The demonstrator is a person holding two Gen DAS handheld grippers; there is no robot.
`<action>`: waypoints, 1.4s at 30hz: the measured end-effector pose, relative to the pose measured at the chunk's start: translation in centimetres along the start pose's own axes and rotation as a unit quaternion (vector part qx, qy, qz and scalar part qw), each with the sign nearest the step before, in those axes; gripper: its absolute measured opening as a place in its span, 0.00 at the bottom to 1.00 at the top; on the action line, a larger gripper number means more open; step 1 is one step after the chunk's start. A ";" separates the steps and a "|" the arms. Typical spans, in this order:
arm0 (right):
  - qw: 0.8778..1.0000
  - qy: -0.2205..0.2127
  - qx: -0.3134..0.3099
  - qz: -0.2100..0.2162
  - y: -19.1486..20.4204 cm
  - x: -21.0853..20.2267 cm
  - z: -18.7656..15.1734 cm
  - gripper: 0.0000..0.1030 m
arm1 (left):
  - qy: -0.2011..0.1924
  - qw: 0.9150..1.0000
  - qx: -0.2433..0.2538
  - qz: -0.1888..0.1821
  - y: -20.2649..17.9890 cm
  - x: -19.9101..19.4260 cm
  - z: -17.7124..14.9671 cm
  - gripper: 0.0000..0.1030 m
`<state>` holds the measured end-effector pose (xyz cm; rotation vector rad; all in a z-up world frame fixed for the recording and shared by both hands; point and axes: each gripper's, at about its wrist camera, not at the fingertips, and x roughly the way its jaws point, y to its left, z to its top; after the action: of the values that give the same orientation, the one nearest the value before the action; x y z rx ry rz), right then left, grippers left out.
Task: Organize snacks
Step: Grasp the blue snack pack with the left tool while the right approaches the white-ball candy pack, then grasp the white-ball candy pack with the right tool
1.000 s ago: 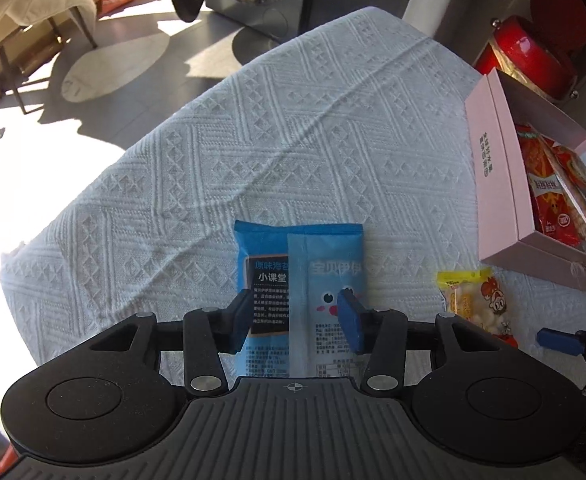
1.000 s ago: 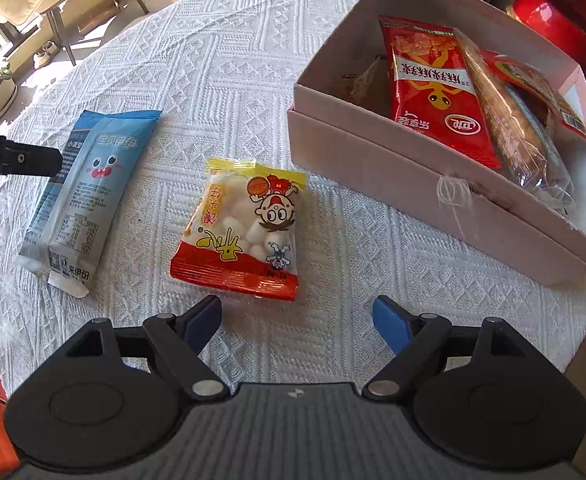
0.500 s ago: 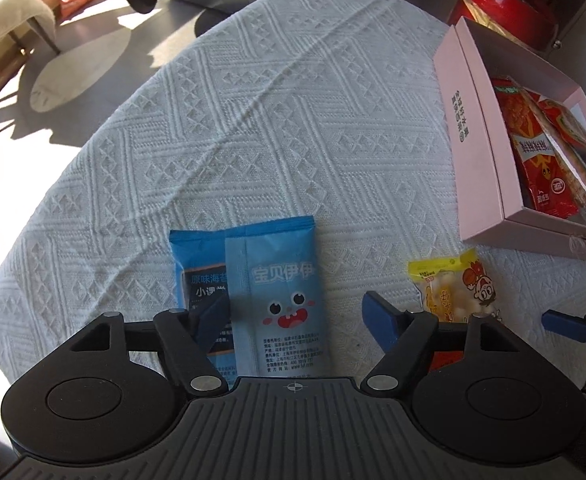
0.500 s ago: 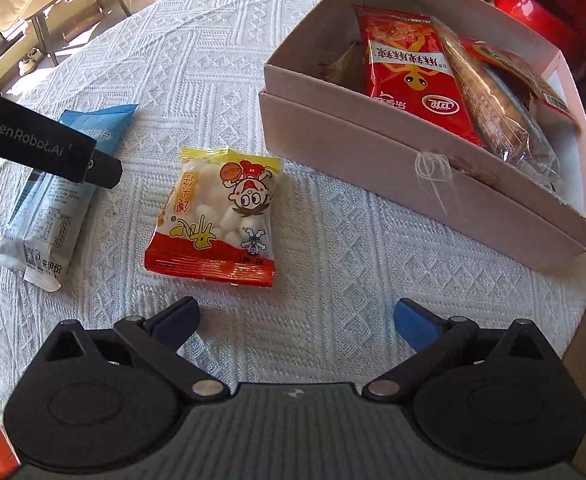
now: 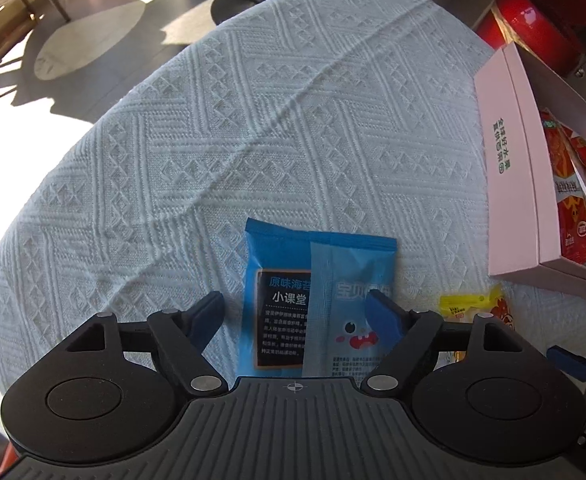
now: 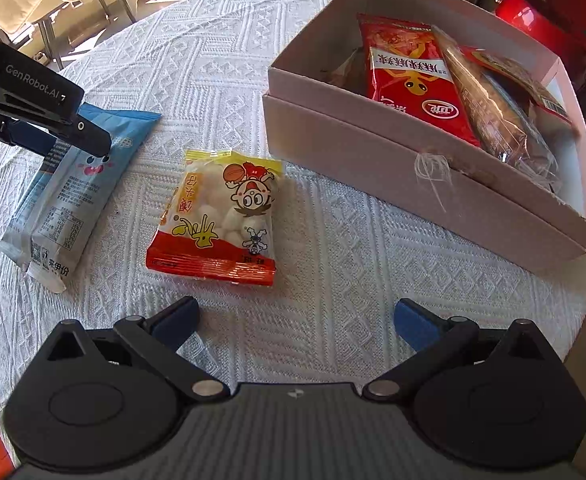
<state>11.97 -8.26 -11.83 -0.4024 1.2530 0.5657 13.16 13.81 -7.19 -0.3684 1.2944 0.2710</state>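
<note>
- The left gripper (image 5: 299, 310) has just been spreading its jaws; they stand wide astride the blue snack packet (image 5: 293, 280), pads clear of it
- The right gripper (image 6: 296, 318) gapes wide, nothing between; the yellow-red snack bag (image 6: 217, 216) lies just ahead on the white tablecloth (image 6: 213, 60)
- Further right sits the pink box (image 6: 373, 152), holding red packets (image 6: 413, 80)

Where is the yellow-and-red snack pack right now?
In the right wrist view, the snack pack lies flat on the tablecloth, between the blue packet at left and the pink box at right.
</note>
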 end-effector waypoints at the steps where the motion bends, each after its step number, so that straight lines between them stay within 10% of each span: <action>1: 1.000 -0.001 0.000 0.000 0.0 0.0 -0.1 1.00 | 0.000 1.000 0.005 -0.003 -0.3 0.1 0.1 0.84; 7: 1.000 -0.007 -0.001 0.000 0.1 -0.2 -0.5 1.00 | 0.005 0.996 0.082 0.033 -3.3 1.3 -0.3 0.92; 16: 1.000 -0.005 -0.006 0.002 0.1 -0.1 -0.5 1.00 | 0.003 0.998 0.056 0.015 -2.6 0.3 -0.5 0.87; 35: 0.999 0.005 0.025 0.033 1.6 -0.3 5.5 0.91 | 0.019 0.999 -0.004 -0.050 1.8 -4.9 -11.3 0.86; 42: 0.999 0.031 0.008 0.015 4.4 2.4 8.3 0.90 | 0.036 0.999 0.016 -0.010 0.8 -2.5 -11.6 0.84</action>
<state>16.20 0.51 -11.79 -0.3895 1.3240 0.5725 1.93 9.78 -7.48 -0.3665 1.3645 0.2212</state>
